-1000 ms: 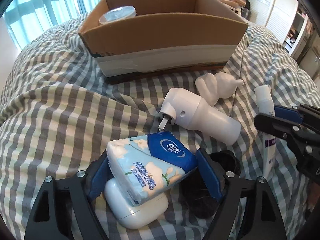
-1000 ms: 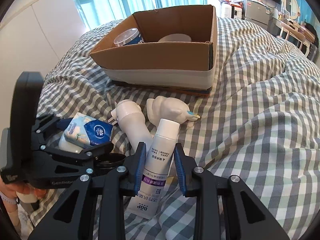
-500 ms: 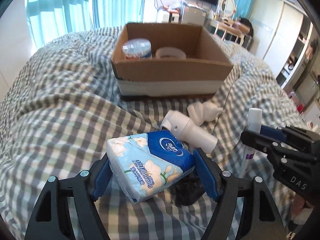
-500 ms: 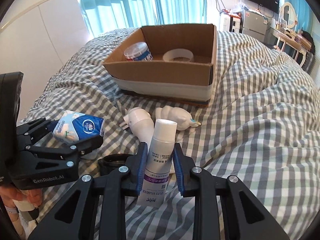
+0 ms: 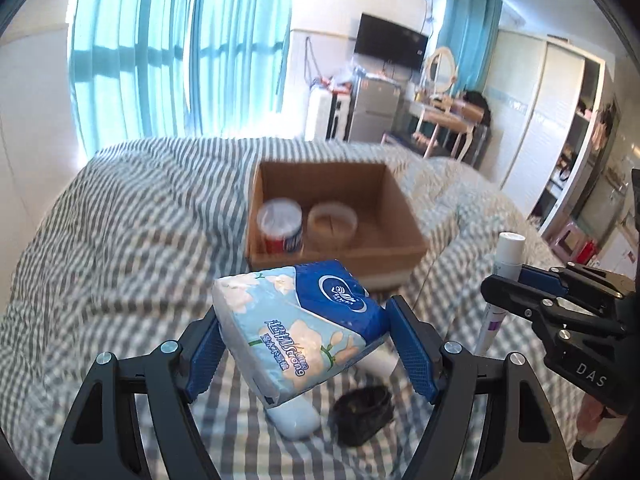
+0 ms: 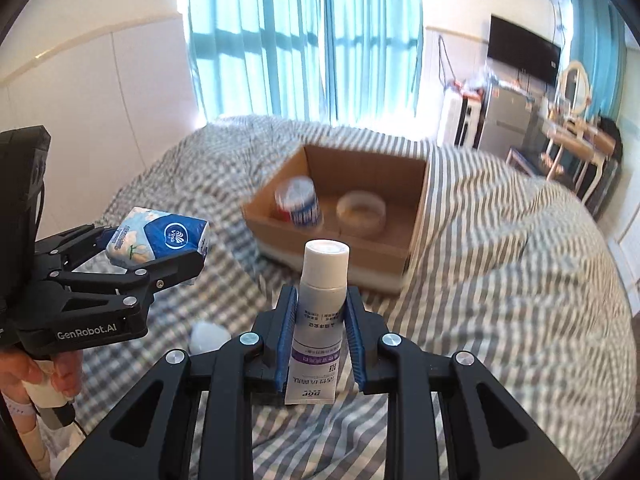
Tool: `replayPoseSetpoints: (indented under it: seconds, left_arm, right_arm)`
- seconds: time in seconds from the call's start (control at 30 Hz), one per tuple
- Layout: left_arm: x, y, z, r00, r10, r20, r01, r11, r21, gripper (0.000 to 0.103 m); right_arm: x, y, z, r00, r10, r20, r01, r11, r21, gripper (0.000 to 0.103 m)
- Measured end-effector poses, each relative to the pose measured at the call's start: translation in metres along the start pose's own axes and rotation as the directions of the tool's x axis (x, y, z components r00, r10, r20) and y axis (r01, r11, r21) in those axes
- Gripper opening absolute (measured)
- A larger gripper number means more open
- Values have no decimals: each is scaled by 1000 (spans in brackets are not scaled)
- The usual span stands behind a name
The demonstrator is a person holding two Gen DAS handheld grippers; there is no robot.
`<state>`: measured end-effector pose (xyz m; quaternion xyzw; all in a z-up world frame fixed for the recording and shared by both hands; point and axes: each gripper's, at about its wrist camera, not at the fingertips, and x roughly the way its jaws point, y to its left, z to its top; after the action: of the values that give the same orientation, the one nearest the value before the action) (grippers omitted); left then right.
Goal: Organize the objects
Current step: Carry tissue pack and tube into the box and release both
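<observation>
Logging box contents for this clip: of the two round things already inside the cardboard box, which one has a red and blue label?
The lidded tub on the left of the cardboard box. The tape roll beside it is a plain, pale open ring.

"GenRobot.AI" on the left gripper (image 6: 154,250) body, "DAS" on the right gripper (image 5: 505,285) body, "Vinda" logo on the tissue pack (image 6: 158,236).

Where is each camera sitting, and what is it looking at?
Left wrist: sits on the left gripper, facing the cardboard box on the bed; its fingers clamp a tissue pack.
Right wrist: sits on the right gripper, facing the same box; its fingers clamp a white tube, and a hand shows at left.
Shared: box, tissue pack, tube, both grippers.
</observation>
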<state>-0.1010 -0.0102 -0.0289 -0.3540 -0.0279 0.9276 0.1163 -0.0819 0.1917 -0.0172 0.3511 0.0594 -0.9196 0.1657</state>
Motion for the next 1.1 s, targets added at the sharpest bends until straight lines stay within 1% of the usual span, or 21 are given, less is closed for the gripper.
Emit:
replayPoseSetpoints:
  seconds: [0.07,0.13,0.23,0.33,0.4,0.5,0.6,0.7,0.77,0.83,0.97,1.1]
  left_arm:
    - [-5,2,15,1000,-6,30,6,1000,-4,78]
    - [-9,3,35,998,6,67,-6,1000,2,78]
    - [-8,6,61,994,2,110,-3,1000,8,78]
    - [1,9,88,991,-20,134,20,1000,0,78]
    - [10,12,101,989,-16,145,17,1000,-1,78]
    - [34,17,120,988,-18,152,17,1000,2,78]
    - [66,20,132,991,-19,134,19,1000,6,78]
    - [102,21,134,995,-28,96,26,999,18,78]
    - [127,23,135,997,-42,58,41,999,17,78]
    - [151,24,131,999,-45,27,45,999,24,78]
    - [184,24,122,999,-25,-24,27,999,48,78]
    - [209,28,113,997,-19,-71,22,999,39,78]
  right_arm:
    - [-5,-1,18,999,4,32,-4,1000,-8,24]
    - [-9,-3,34,998,3,61,-2,1000,-13,24]
    - [-10,-8,64,995,-3,102,4,1000,-13,24]
    - [-1,-17,89,993,-3,115,3,1000,-1,24]
    - [9,-23,101,993,-11,116,10,1000,5,24]
    - [33,-32,120,995,-22,101,21,1000,13,24]
    - [63,-41,131,997,-25,70,23,999,26,24]
    - [98,-50,135,999,-28,26,27,999,41,24]
    - [123,-55,135,999,-35,-8,35,999,34,24]
    - [144,-59,134,998,-41,-40,42,999,30,24]
    - [184,-69,127,994,-46,-99,49,998,35,24]
    - [204,-80,118,991,-44,-123,51,997,58,24]
